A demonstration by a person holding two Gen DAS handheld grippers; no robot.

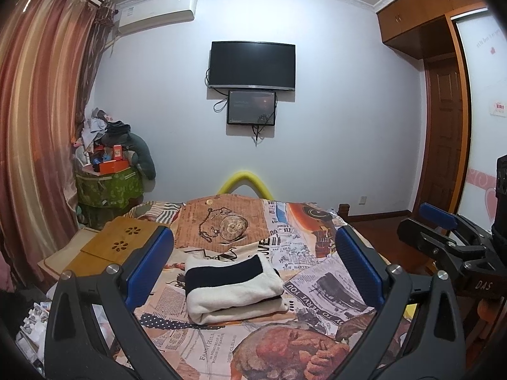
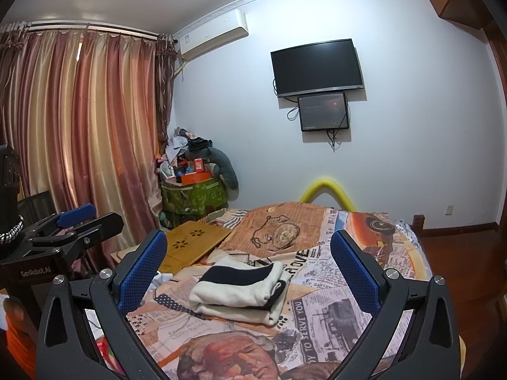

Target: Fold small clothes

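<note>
Garment (image 1: pixel 233 286) lying folded on bed (image 1: pixel 323 285), long axis crosswise | left gripper (image 1: pixel 253 266), right gripper (image 2: pixel 248 272) hovering wide open, empty, garment ahead; nearer arm unclear.

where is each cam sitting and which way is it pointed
Left wrist: sits on the left gripper, looking forward over the bed at the folded garment and the wall TV; its own jaws stand open, and the right gripper shows at the right edge.
Right wrist: sits on the right gripper, facing the same way but angled more toward the curtain; own jaws open, left gripper at the left edge.
Shared: garment, bed, TV, wooden lap tray.
</note>
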